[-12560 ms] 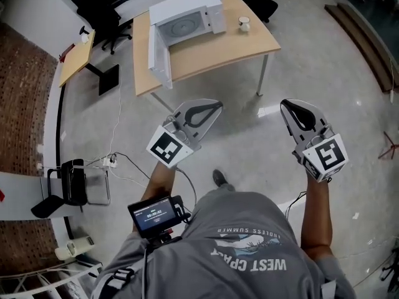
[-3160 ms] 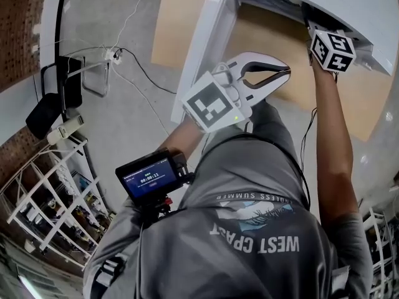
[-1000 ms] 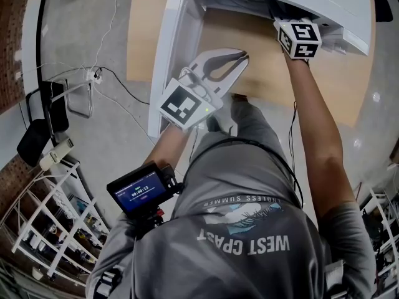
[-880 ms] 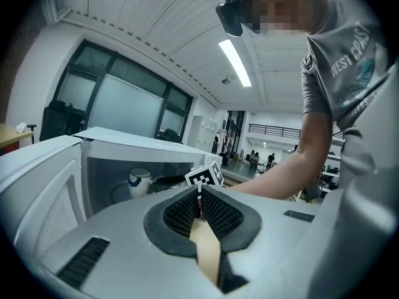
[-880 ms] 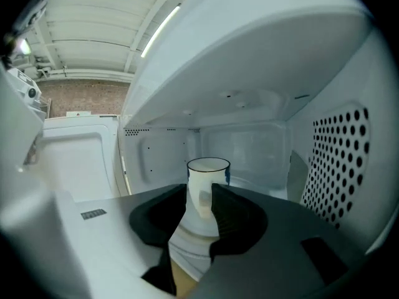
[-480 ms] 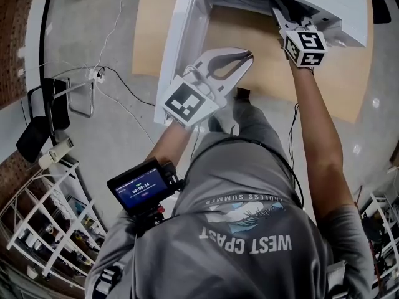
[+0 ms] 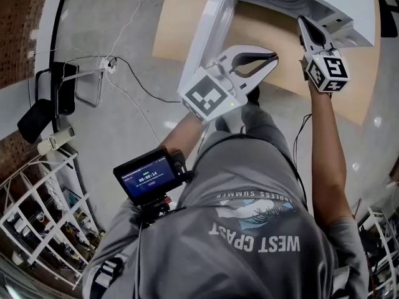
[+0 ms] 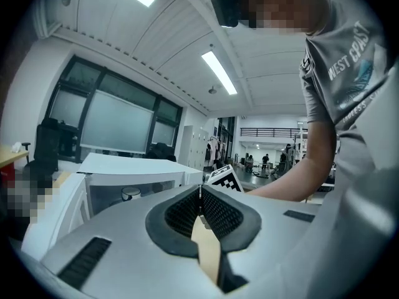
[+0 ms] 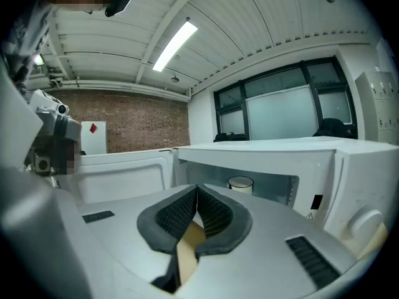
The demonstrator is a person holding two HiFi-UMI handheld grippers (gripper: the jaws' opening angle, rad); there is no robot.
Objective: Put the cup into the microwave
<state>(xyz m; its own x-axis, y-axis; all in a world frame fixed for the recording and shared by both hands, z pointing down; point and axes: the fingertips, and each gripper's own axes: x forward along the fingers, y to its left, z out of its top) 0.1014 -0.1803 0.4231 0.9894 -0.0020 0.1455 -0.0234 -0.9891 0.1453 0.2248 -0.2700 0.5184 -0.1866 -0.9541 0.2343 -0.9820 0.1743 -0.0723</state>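
A white cup [image 9: 240,183] stands upright inside the open white microwave [image 9: 349,167], on its own; the left gripper view also shows the cup [image 8: 131,194] in the cavity. In the head view the microwave [image 7: 349,5] sits on a wooden table [image 7: 274,33] with its door [image 7: 212,27] swung out to the left. My right gripper [image 7: 303,20] hangs just in front of the cavity; its jaws are closing, the tips meet and nothing is between them. My left gripper [image 7: 274,56] is shut and empty, over the table edge beside the door.
On the floor at the left are a black chair [image 7: 62,86], a power strip with cables [image 7: 111,61] and a white wire rack [image 7: 37,229]. A small recorder screen [image 7: 146,176] hangs at the person's waist. The open door [image 9: 124,173] stands left of the cavity.
My right gripper has drawn back out of the microwave cavity and its jaws have come together, leaving the cup inside. The left gripper has shifted a little to the right.
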